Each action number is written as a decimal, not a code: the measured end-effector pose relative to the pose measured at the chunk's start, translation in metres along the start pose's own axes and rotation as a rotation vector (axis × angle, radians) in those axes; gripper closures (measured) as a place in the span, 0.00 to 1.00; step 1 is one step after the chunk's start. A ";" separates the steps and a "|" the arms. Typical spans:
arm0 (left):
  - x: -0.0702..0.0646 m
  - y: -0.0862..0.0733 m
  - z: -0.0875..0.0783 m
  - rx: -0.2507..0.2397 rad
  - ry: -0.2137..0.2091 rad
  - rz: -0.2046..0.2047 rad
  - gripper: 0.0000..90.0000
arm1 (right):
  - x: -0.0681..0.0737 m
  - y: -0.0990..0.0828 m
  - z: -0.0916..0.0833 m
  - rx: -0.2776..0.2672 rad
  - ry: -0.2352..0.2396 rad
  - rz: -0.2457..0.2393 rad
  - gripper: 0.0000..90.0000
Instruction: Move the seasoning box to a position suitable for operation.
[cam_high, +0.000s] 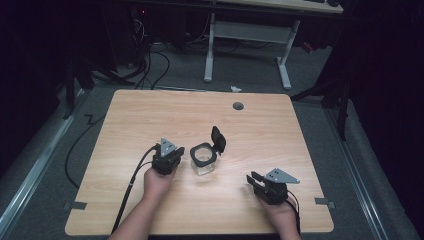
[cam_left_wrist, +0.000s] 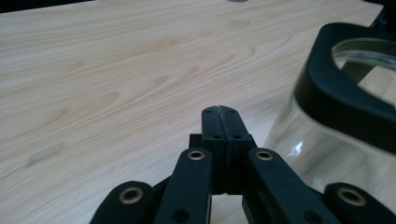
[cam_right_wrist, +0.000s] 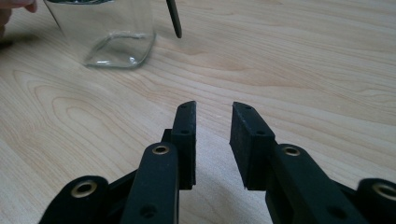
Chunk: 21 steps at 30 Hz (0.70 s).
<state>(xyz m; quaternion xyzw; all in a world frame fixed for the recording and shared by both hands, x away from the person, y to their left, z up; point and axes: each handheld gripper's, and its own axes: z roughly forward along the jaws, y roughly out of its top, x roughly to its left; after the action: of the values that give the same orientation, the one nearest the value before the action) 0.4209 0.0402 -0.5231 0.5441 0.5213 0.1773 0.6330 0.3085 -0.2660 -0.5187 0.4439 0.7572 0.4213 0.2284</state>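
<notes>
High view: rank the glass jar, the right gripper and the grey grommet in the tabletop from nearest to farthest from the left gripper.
1. Glass jar, just to the right of the left gripper, with its black lid flipped open.
2. Right gripper, across the table's near right part.
3. Grey grommet, near the table's far edge.

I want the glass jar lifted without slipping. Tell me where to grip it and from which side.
Grip the jar across its flat clear walls just under the black collar, probably from the right gripper's side. Its jaws stand open and the square body offers parallel faces. The open lid stands up on the far side, so avoid that side and the top.
</notes>
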 end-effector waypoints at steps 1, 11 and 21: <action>-0.003 -0.001 0.004 0.003 -0.002 0.007 1.00 | 0.000 0.000 0.000 0.003 0.001 0.001 0.79; -0.016 -0.005 0.007 0.015 -0.033 0.016 1.00 | 0.001 -0.001 0.001 0.009 0.003 -0.006 0.79; -0.024 -0.012 -0.012 0.011 -0.049 0.018 1.00 | 0.001 -0.001 0.001 0.006 0.003 -0.006 0.79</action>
<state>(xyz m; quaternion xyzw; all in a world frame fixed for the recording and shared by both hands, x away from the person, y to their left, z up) 0.3971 0.0233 -0.5206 0.5565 0.5020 0.1666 0.6408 0.3084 -0.2644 -0.5203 0.4417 0.7599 0.4193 0.2271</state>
